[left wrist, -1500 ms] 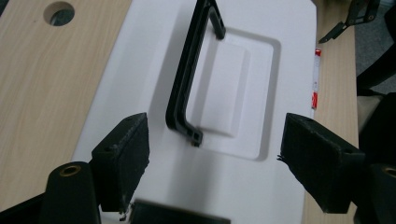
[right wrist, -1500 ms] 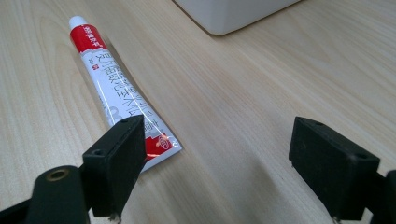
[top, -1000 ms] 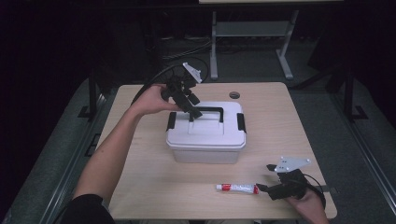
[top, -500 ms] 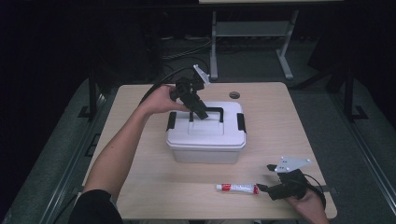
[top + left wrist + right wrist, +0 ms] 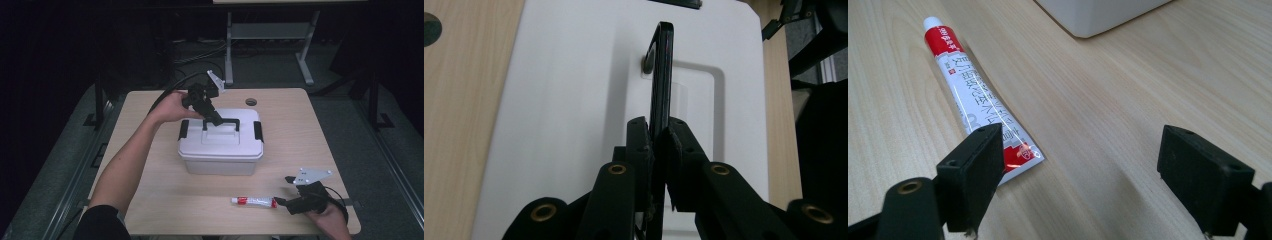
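On the tabletop [image 5: 150, 200] a white lidded box [image 5: 220, 145] sits at the middle. The left gripper [image 5: 658, 137] has just been closing and now pinches the box's upright black handle [image 5: 662, 70]. The right gripper [image 5: 1080, 175] rests spread wide, one jaw beside a red-and-white tube [image 5: 977, 97].

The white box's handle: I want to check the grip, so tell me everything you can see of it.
The handle is a thin black bar, plastic by its look, pivoting at its ends on the white box lid. It stands raised upright over a shallow recess in the lid. The left claw has just been closing and now pinches it near one end. Nothing else touches it.
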`<state>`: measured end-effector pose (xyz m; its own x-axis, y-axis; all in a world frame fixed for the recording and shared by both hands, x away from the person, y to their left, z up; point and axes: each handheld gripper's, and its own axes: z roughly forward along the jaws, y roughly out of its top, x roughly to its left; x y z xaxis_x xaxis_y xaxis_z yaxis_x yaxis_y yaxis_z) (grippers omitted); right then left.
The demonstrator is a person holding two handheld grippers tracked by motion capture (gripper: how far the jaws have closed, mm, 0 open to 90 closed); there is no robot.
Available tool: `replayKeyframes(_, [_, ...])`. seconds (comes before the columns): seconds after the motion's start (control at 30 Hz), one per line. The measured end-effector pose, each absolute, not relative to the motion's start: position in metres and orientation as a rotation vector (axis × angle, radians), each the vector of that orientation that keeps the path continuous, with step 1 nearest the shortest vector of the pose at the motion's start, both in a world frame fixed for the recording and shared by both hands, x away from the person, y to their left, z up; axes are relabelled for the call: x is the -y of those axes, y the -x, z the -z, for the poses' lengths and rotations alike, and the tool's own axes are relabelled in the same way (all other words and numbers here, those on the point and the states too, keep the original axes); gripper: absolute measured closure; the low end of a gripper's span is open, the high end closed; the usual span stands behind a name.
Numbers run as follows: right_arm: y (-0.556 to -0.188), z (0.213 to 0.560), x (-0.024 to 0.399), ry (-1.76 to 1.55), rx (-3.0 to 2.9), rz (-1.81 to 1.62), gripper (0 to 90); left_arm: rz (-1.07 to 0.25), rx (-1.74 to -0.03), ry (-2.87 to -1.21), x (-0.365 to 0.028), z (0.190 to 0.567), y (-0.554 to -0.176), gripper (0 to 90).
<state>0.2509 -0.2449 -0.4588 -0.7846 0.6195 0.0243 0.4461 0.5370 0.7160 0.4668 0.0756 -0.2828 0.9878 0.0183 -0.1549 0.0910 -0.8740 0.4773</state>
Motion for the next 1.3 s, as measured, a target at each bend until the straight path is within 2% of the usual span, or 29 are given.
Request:
replayKeyframes(0.73, [-0.251, 0.459, 0.247, -0.901, -2.539, -1.091, 18.5, 0.167, -0.07, -2.624, -0.078, 0.278, -0.466, 84.2])
replayKeyframes(1.3, [-0.251, 0.458, 0.245, -0.897, -2.54, -1.089, 18.5, 0.109, -0.075, -2.596, -0.09, 0.259, -0.461, 84.4])
